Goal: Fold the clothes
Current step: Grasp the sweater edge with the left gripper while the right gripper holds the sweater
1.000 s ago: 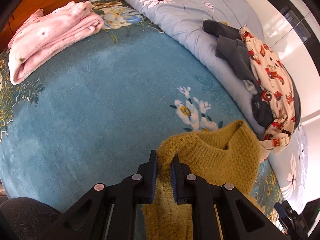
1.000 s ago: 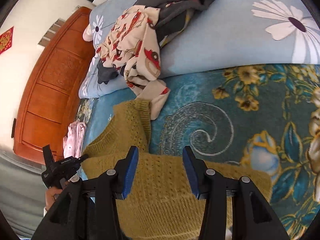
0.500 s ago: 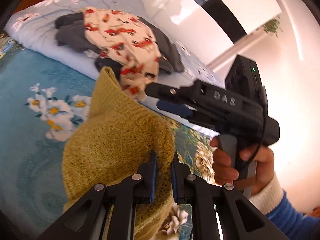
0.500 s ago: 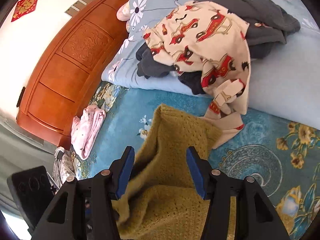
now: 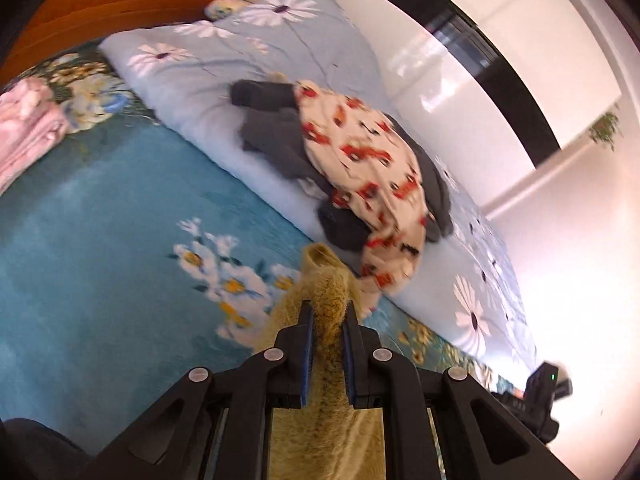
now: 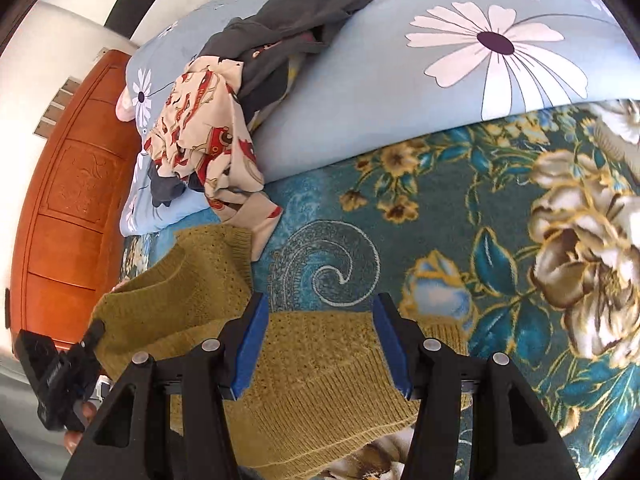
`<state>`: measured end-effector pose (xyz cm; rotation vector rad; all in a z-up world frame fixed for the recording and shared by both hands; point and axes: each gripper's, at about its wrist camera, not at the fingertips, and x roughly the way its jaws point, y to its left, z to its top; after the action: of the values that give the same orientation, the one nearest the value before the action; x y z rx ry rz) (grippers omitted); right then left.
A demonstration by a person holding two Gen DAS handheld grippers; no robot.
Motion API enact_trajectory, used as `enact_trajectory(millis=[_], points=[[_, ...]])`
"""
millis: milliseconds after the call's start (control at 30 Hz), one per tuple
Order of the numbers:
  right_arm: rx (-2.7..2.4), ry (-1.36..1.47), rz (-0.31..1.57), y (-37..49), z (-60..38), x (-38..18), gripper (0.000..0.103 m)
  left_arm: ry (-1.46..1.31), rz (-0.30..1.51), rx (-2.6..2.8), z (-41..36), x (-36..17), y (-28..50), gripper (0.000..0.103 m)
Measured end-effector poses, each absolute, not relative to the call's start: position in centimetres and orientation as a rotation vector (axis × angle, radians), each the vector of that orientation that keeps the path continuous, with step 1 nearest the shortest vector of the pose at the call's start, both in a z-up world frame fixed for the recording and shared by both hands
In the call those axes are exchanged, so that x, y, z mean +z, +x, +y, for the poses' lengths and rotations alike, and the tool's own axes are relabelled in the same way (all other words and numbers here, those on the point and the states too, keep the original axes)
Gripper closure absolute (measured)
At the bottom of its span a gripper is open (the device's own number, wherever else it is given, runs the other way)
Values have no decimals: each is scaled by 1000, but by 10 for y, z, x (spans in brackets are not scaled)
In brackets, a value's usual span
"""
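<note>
On the blue flowered blanket point(image 6: 460, 208), the left gripper point(image 5: 325, 322) pinches a fold of the yellow sweater point(image 6: 304, 364), lifting it. The right gripper point(image 6: 320, 340) hovers over the sweater's body, its 2 jaws apart and gripping nothing.

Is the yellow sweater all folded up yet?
Not yet. The yellow sweater lies partly doubled over on the blanket, and the left gripper is pinching a bunched part of it.
</note>
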<state>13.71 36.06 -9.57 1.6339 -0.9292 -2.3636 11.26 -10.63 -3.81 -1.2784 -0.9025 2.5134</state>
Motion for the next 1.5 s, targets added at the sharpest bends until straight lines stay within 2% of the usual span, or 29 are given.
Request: enact_trajectory(millis=[167, 400, 567, 667, 900, 1200, 1333, 1500], points=[[-2320, 1619, -883, 118, 334, -105, 47, -1295, -1032, 2635, -168, -51, 126, 90], [-2180, 1650, -700, 81, 256, -126, 47, -1524, -1288, 2615, -231, -103, 137, 90], [-2110, 1693, -583, 56, 206, -143, 47, -1505, -1280, 2620, -227, -104, 139, 90], [-2078, 1684, -581, 36, 185, -152, 47, -1481, -1269, 2637, -227, -100, 142, 90], [-2045, 1751, -535, -13, 137, -185, 47, -1530, -1407, 2602, -252, -120, 155, 90], [-2001, 1807, -496, -40, 92, -207, 47, -1538, -1440, 2573, -255, -132, 155, 90], [-1976, 1792, -576, -40, 89, -209, 48, -1534, -1448, 2563, -255, -136, 154, 90], [-1876, 1719, -800, -36, 92, -210, 59, -1525, -1449, 2561, -254, -136, 155, 90]])
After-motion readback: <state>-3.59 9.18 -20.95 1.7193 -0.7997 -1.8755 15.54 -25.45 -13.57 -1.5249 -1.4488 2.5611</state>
